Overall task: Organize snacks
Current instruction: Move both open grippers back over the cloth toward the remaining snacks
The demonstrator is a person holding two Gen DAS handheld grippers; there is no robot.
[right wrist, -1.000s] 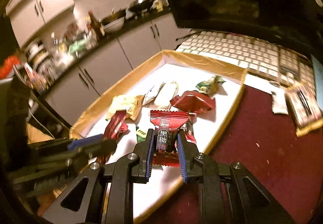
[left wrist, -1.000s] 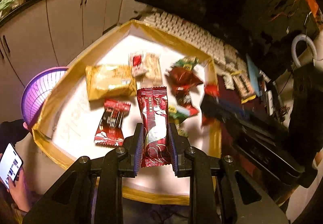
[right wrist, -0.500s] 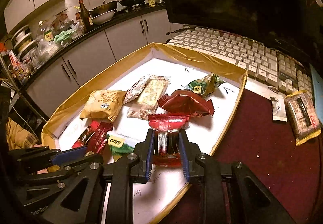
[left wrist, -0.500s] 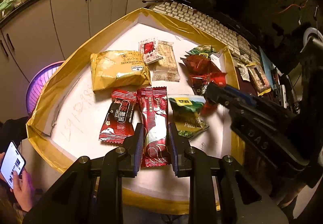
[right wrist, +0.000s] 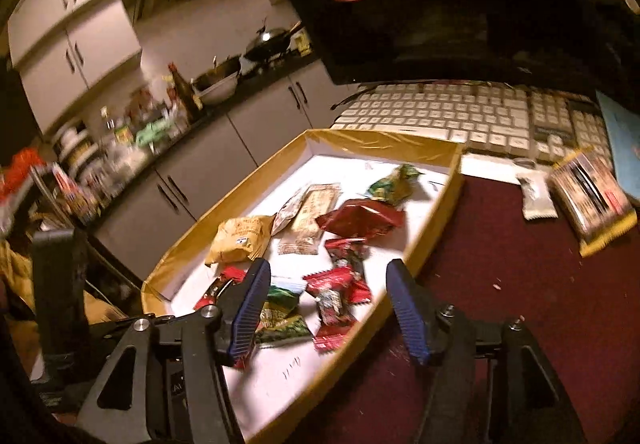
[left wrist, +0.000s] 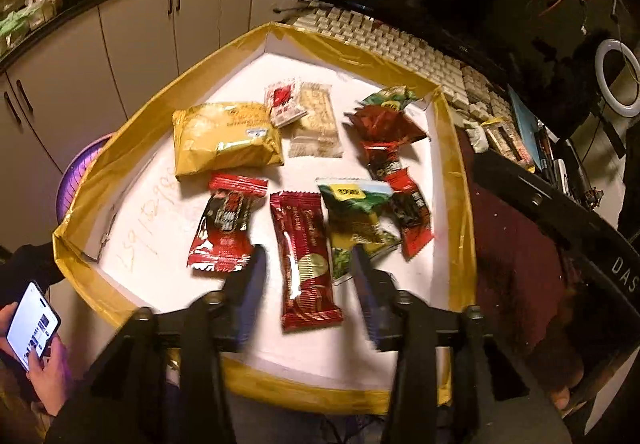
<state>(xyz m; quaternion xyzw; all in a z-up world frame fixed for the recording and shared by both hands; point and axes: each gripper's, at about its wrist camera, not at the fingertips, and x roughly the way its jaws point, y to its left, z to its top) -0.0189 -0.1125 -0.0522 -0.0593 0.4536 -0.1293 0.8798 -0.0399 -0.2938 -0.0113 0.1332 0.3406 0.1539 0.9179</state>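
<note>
Both grippers hang spread and empty over the gold-edged tray (left wrist: 454, 148): the left gripper (left wrist: 306, 284) straddles a dark red wafer packet (left wrist: 306, 260), the right gripper (right wrist: 328, 304) a small red packet (right wrist: 334, 308).

A dark red desk mat (right wrist: 520, 284) carries a shallow white tray with gold-taped walls (left wrist: 456, 172), a pale keyboard (right wrist: 460, 116) just behind it, and a white packet (right wrist: 538, 200) beside a yellow-edged pack (right wrist: 596, 200).
</note>
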